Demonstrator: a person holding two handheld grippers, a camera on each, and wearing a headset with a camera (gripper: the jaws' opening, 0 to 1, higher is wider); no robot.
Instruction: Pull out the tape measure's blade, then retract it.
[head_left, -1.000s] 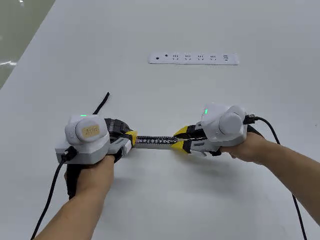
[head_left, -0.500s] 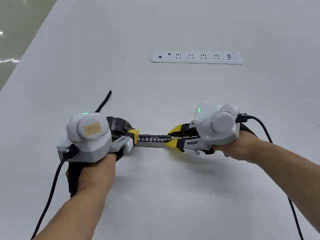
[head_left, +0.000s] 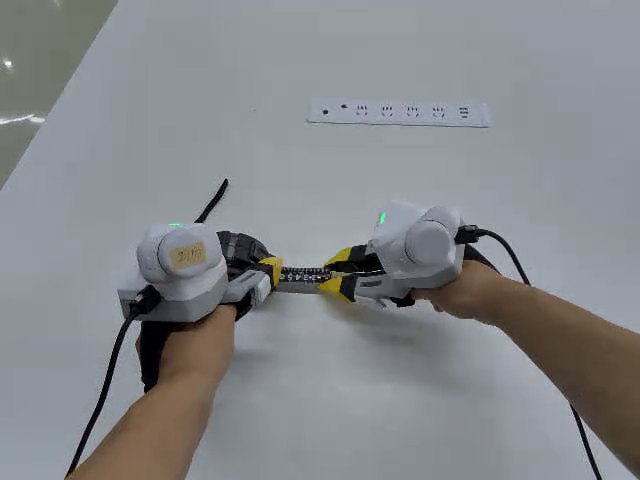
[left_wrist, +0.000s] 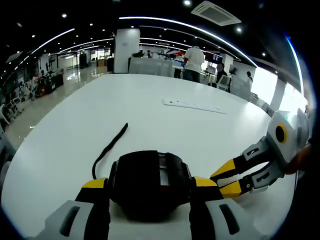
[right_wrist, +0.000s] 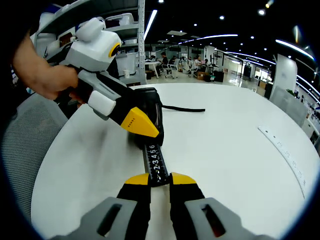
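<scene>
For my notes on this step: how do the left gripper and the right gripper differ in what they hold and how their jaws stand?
The left gripper clamps the black tape measure case, jaws wide apart; the right gripper pinches the thin blade, jaws almost together. In the head view the left one points right, the right one left. Both have yellow jaw tips.

A white table (head_left: 300, 400) was seen, with a white power strip (head_left: 400, 111) laid flat on it toward the far side. Glossy floor (head_left: 40, 60) was shown past the table's left edge. A grey mesh chair (right_wrist: 22, 150) was set beside the table. A pillar (left_wrist: 126, 46) and standing people (left_wrist: 194, 61) were seen behind, under ceiling lights (left_wrist: 175, 22).
</scene>
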